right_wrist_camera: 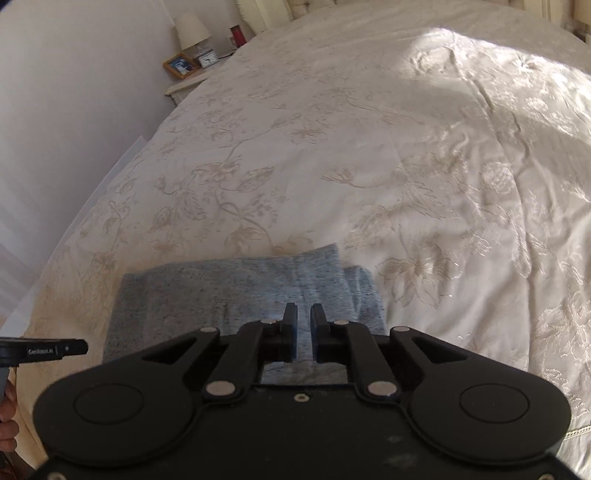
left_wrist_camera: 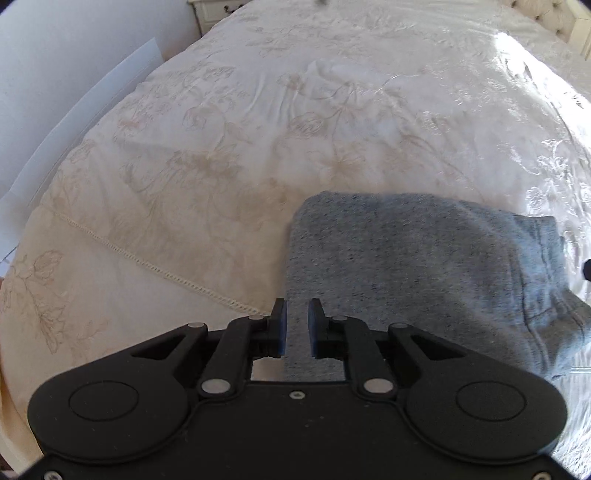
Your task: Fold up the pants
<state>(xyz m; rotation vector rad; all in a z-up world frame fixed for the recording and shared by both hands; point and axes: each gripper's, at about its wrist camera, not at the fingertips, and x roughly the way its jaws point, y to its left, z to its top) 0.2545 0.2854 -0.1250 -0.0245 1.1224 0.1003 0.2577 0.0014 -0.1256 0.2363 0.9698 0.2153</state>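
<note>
The grey pants point(left_wrist_camera: 424, 266) lie folded into a compact bundle on the bedspread point(left_wrist_camera: 258, 129), near the bed's near edge. In the right wrist view the bundle point(right_wrist_camera: 236, 288) shows a flat upper layer with a rolled or doubled edge at its right side.

The left gripper point(left_wrist_camera: 297, 325) hangs above the bundle's left edge, its jaws a narrow gap apart with nothing between them; grey cloth shows through the gap below. The right gripper point(right_wrist_camera: 303, 328) hangs over the bundle's right part, its jaws also slightly apart and empty. Whether either set of fingertips touches the cloth is hard to say from these angles; they look clear of it.

At the left edge of the right wrist view, part of the other gripper's black body and a bit of a hand point(right_wrist_camera: 8, 424) show.

Sunlight falls across the far right of the bedspread. A nightstand point(right_wrist_camera: 184, 83) beside the bed carries a lamp point(right_wrist_camera: 192, 29), a framed picture point(right_wrist_camera: 180, 65) and a small clock point(right_wrist_camera: 207, 58).
</note>
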